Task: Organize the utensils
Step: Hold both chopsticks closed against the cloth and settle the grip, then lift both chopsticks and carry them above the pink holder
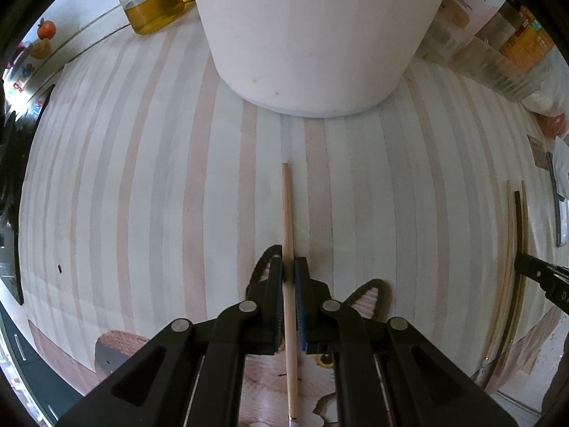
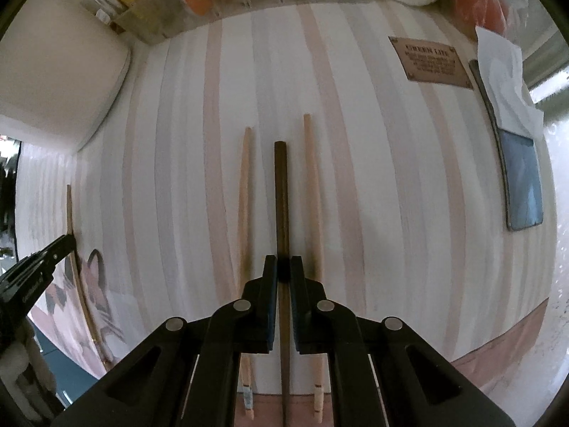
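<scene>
My left gripper (image 1: 288,267) points down at the striped mat and is shut on a light wooden chopstick (image 1: 286,206) that runs between its pads, toward the white holder (image 1: 313,35) ahead. My right gripper (image 2: 283,265) is shut on a dark brown chopstick (image 2: 281,192). Two light chopsticks lie on the mat on either side of it, one to the left (image 2: 244,192) and one to the right (image 2: 312,185). In the left wrist view these chopsticks (image 1: 512,249) show at the far right beside the right gripper's tip (image 1: 533,267). The right wrist view has the left gripper (image 2: 53,252) with its chopstick at the left edge.
A glass jar of yellow oil (image 1: 149,3) stands at the back left. Clear boxes and packets (image 1: 498,35) line the back right. A brown label (image 2: 430,62) and a blue pouch (image 2: 522,178) with white paper lie at the right. The white holder's side (image 2: 53,82) rises at the left.
</scene>
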